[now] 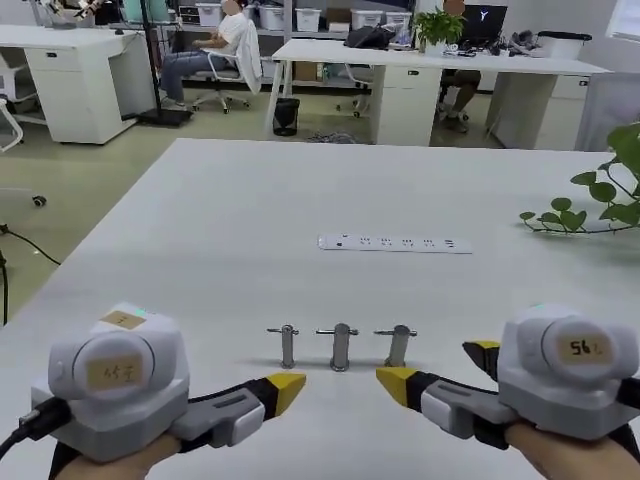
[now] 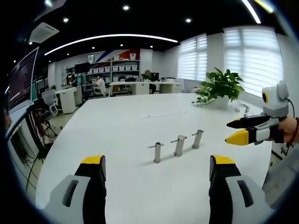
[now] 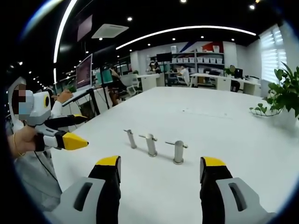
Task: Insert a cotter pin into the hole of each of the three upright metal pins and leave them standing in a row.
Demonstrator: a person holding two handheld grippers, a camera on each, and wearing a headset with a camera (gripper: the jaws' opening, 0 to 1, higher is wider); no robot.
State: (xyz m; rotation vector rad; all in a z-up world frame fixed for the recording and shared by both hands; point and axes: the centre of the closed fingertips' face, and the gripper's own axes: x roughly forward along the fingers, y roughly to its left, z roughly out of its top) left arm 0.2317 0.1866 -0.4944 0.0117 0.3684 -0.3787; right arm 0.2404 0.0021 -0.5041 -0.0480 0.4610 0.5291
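Observation:
Three upright metal pins stand in a row on the white table [image 1: 200, 260]: the left pin [image 1: 288, 345], the middle pin [image 1: 340, 347] and the right pin [image 1: 398, 345]. A thin cross piece shows through the top of each. My left gripper [image 1: 275, 390] hovers just in front and left of the row, and the left gripper view shows its jaws wide apart around the pins [image 2: 179, 145]. My right gripper [image 1: 440, 365] is in front and right of them, open, with the pins [image 3: 150, 144] between its jaws in its own view. Neither holds anything.
A white power strip [image 1: 395, 243] lies flat behind the pins. A leafy plant [image 1: 600, 200] reaches in over the table's right edge. Across the aisle behind the table stand other desks and a seated person [image 1: 215, 50].

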